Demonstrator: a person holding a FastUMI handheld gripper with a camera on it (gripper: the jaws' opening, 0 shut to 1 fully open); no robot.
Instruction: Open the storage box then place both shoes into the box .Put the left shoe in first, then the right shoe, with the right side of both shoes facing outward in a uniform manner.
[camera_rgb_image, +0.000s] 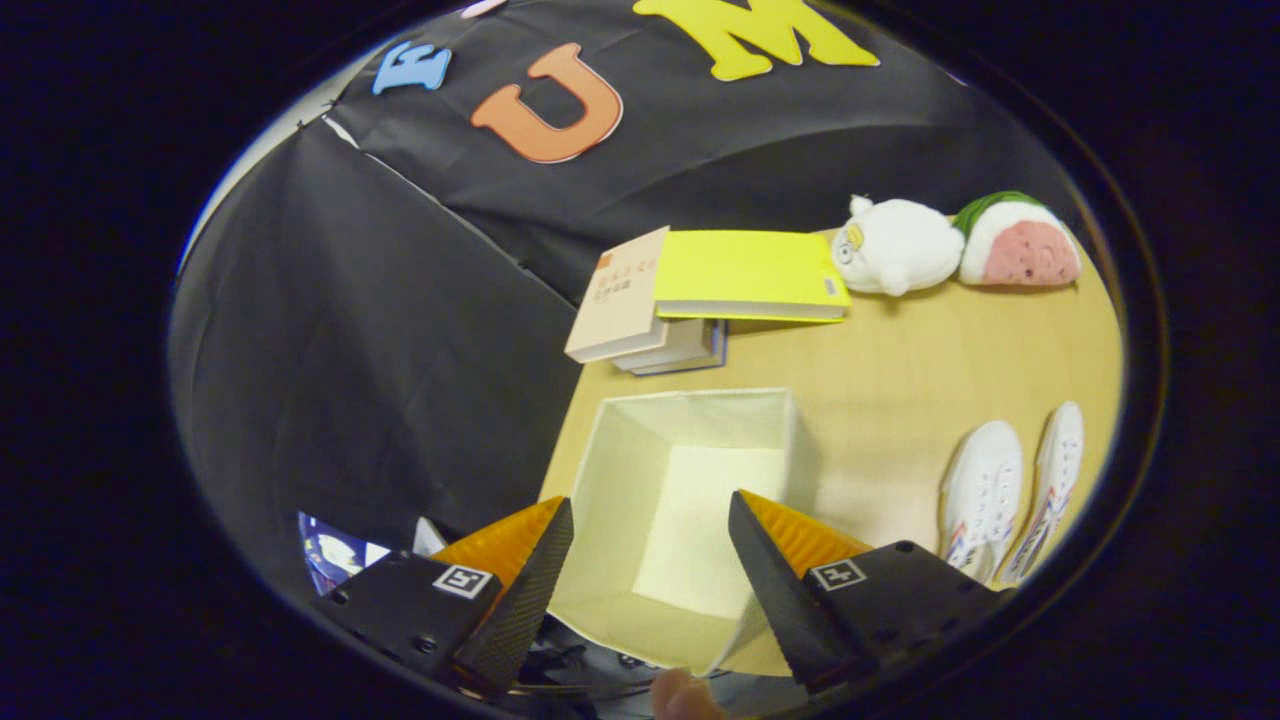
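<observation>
Hovering over the open box (690, 500) on the bench (900, 380), hand-held gripper (650, 520) spread wide and gripping nothing, its fingers framing the empty inside. Lying side by side on the bench well off to the box's side, 2 white shoes (1010, 495), soles down. Sitting beyond the box, a stack of books (700, 290) and 2 plush toys (960, 250) by the wall.
</observation>
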